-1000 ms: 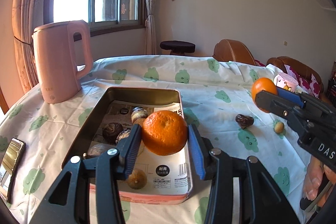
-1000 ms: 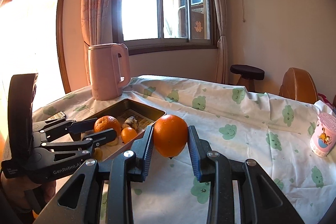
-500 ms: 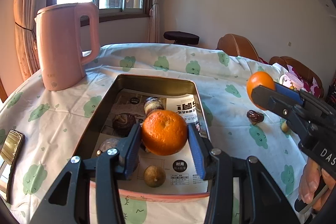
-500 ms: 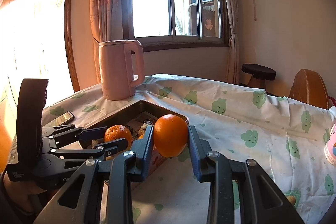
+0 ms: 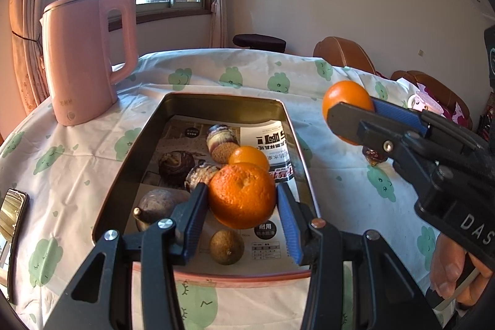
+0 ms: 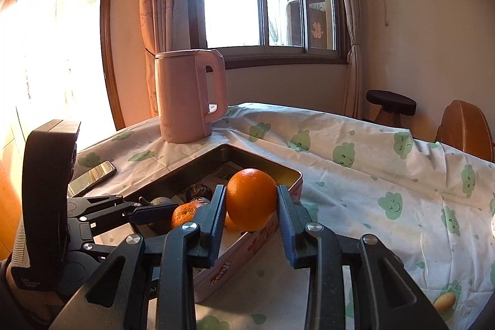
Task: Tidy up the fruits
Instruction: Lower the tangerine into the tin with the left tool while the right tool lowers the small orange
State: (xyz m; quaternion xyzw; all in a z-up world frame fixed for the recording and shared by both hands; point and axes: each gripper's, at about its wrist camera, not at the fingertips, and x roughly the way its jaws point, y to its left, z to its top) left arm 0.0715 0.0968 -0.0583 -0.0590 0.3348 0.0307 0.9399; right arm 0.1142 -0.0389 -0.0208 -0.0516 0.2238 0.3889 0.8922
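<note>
1. A sunlit room with a curtained window; a table under a white cloth printed with green cloud faces [image 6: 355,175] carries a tall pink electric kettle [image 5: 83,61] beyond and left of the fingers.
2. A rectangular metal tin lined with printed paper [image 5: 290,126] lies straight ahead of the left gripper [image 5: 243,217].
3. The left gripper's blue-padded fingers [image 5: 193,225] pinch a bumpy-skinned orange mandarin [image 5: 243,195] from both sides, held above the tin's near half.
4. Just beyond that fruit sit a small smooth orange [image 5: 249,156], dark round fruits [image 5: 174,164] and, below the fingers, a brownish-green round fruit [image 5: 226,247].
5. The right gripper [image 6: 250,217] clamps a smooth round orange [image 6: 251,199] between its fingers, over the tin's near rim [image 6: 278,225].
6. A dark phone [image 6: 92,177] lies on the cloth, left of both grippers.
</note>
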